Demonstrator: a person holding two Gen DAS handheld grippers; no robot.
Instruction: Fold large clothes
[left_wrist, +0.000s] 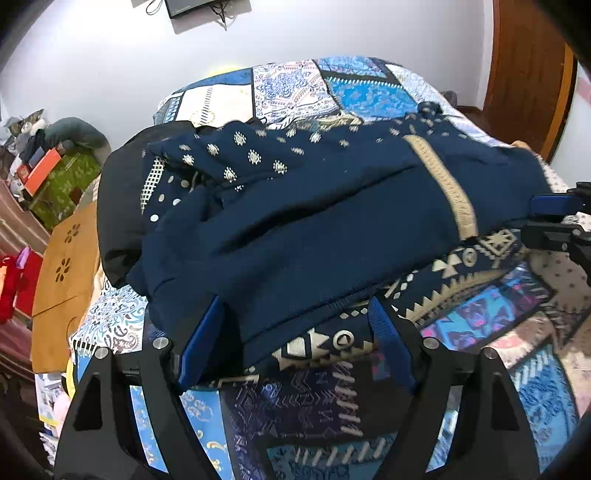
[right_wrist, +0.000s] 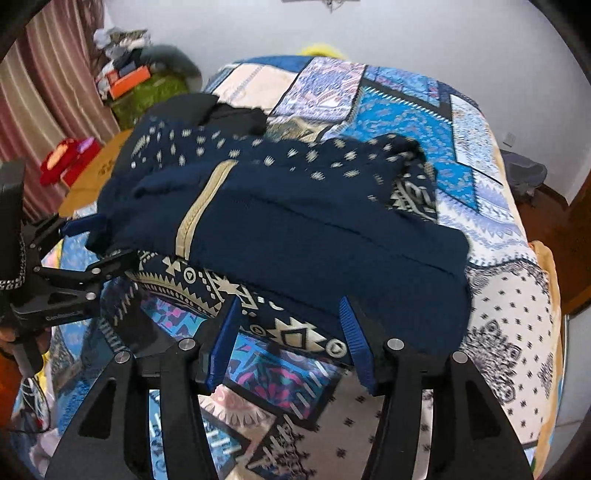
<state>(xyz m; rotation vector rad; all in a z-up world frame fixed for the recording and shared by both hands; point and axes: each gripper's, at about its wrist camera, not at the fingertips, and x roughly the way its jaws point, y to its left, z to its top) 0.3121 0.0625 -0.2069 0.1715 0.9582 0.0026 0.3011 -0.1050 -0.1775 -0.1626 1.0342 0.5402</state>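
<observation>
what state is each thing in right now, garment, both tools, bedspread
navy garment: folded over in layers, lying on the bed, motion-blurred
left tool: open, fingers either side of the garment's near edge
right tool: open, fingers at the garment's near edge
patchwork bedspread: spread flat under the garment

White wall (left_wrist: 92, 66), patchwork bed (right_wrist: 406, 96), striped curtain (right_wrist: 55, 74)

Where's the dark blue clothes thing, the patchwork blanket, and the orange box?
navy garment (left_wrist: 314, 229): left wrist view, on its plain folded top layer.
patchwork bedspread (right_wrist: 406, 110): right wrist view, on a bright blue patch behind the garment.
orange box (left_wrist: 40, 166): left wrist view, on its top face, at the left.
</observation>
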